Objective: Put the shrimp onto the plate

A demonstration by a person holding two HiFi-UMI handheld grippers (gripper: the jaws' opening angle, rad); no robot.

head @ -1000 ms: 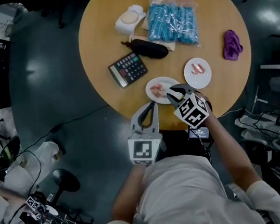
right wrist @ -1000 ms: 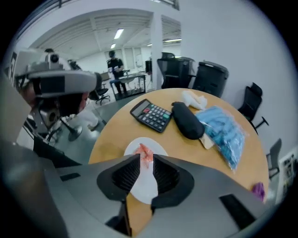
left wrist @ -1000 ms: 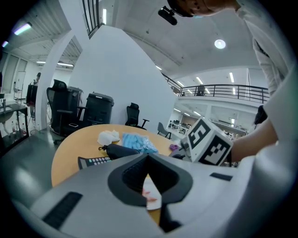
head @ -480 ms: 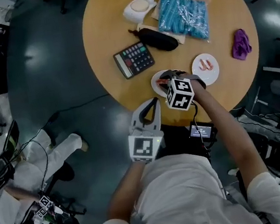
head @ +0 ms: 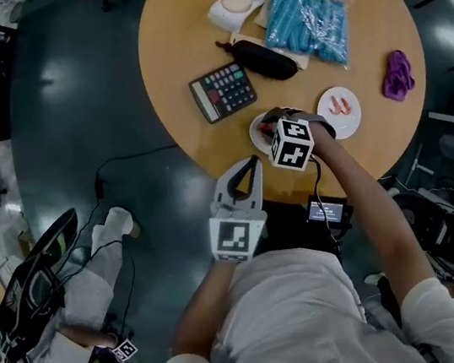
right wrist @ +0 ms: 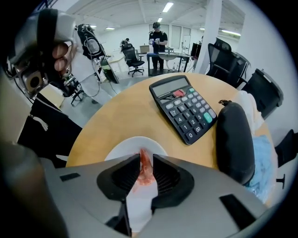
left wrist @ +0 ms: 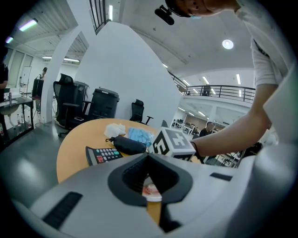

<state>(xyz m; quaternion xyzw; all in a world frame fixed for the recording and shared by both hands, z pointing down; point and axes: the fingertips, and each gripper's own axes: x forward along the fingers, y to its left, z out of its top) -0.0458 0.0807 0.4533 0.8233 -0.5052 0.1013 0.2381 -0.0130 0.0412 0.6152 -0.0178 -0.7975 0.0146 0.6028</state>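
My right gripper sits over a small white plate near the table's front edge. In the right gripper view its jaws are shut on a pink shrimp just above that plate. A second white plate to the right holds more shrimp. My left gripper hangs shut and empty off the table's near edge, pointing at the first plate. Through its jaws I glimpse a pink shrimp on the plate.
A calculator and a black pouch lie behind the plates, with a blue bag and a white bundle farther back. A purple cloth is at the right edge. The round wooden table stands on dark floor.
My right gripper has moved forward from beside the near plate to right over it. The left gripper has stayed put.
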